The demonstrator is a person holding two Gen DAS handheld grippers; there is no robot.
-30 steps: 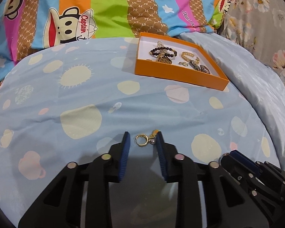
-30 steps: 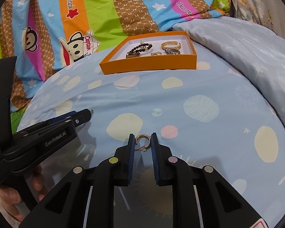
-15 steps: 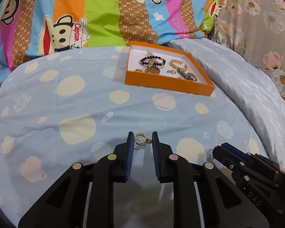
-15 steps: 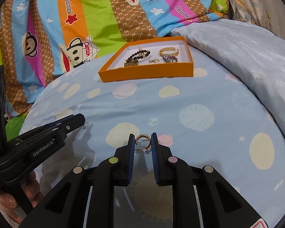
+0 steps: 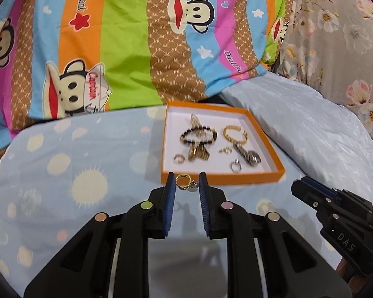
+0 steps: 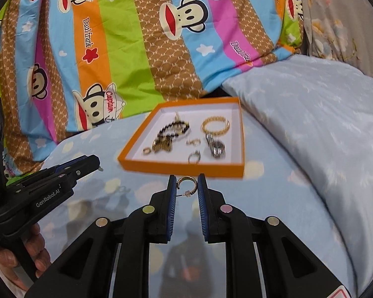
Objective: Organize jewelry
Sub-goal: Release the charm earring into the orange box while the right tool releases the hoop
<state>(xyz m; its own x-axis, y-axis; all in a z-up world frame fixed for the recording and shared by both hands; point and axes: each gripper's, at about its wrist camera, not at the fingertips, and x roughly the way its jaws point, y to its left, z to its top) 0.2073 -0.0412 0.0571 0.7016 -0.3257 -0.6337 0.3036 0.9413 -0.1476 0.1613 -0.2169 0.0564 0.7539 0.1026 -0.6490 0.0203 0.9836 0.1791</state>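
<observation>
Left wrist: left gripper [image 5: 186, 182] was clamped on a gold hoop earring with pearl drop [image 5: 184, 182], just short of the orange tray [image 5: 222, 179]; a second earlier the tray sat far off.
Right wrist: right gripper [image 6: 186, 185] pinched a plain gold hoop earring [image 6: 187, 185]; tray much closer too.

Bright even indoor light, soft shadows under tongs, fisheye warp w/ dark corners, slight blur

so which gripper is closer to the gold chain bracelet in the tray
Right, probably: the right gripper faces the gold chain bracelet across the tray's front wall; the left gripper sits further left.
</observation>
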